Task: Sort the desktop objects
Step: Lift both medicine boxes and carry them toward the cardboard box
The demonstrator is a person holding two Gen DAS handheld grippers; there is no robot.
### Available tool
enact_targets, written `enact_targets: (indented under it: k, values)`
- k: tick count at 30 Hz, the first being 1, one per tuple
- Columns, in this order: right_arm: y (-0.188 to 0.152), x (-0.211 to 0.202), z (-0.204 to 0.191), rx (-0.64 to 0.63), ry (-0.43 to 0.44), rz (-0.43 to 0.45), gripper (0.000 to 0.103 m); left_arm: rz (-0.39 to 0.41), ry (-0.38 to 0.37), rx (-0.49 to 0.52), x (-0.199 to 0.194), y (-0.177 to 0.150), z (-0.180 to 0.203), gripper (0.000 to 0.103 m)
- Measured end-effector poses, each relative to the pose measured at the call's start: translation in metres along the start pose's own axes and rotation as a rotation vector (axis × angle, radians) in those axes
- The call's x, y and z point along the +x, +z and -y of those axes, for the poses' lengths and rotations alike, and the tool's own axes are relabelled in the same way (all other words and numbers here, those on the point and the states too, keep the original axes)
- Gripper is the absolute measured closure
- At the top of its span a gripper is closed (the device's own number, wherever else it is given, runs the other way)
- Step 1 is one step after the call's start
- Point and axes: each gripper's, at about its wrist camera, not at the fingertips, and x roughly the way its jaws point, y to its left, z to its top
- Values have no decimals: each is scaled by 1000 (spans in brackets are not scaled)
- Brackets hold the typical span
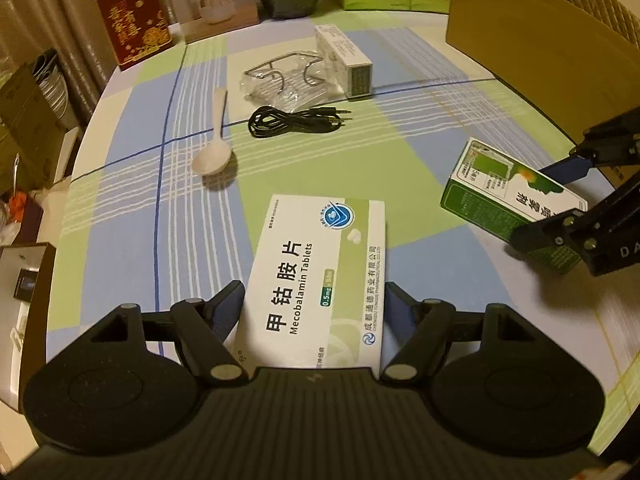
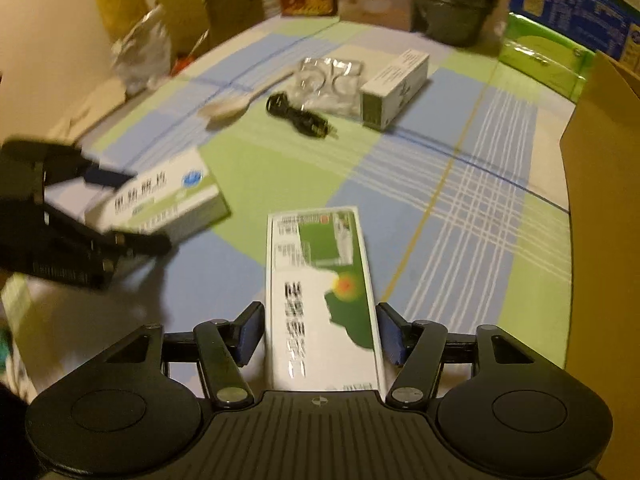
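surface (image 1: 132,184): checked cloth, spreads ahead of both my grippers, carries the loose items
cardboard box (image 1: 520,32): open, ahead and right of my left gripper; hard on the right of my right gripper; I judge it the likely drop spot
left gripper (image 1: 314,312): clamped on the Mecobalamin box (image 1: 320,272), flat box sticking out forward between the pads, lifted off the cloth by the look of it
right gripper (image 2: 320,336): clamped on the green-and-white box (image 2: 320,288), held lengthwise between the pads; view blurred, so I read it as moving
long white carton (image 1: 344,60): far ahead of left gripper, lying on the cloth, touching the plastic pack
clear plastic pack (image 1: 280,80): ahead of left gripper, just left of the carton
black cable (image 1: 288,120): coiled, just nearer me than the pack
white spoon (image 1: 212,148): ahead-left of left gripper, bowl toward me, apart from the cable
step: both medicine boxes picked, carry phase, I'd say
next: needs a swing right toward the cardboard box, release each, keeping the grippers from colliding; four items left
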Motion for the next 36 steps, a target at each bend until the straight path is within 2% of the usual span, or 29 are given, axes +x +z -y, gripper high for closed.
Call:
enact_targets:
  k: [7,13,25,36]
  values:
    - [2,10,-4,15,-45,15,45,10,27,-37,1,-1,5,33]
    - [-4,6,-2,49,-75,51,50,19,38,-47,0,-2,8,35]
    - [-25,-30,5,144,-126,79,50,56,34,-103,-19,3,24,36]
    - [-35,-86,-1,189,-173,164,50,82,-12,-239,-56,8,54,36]
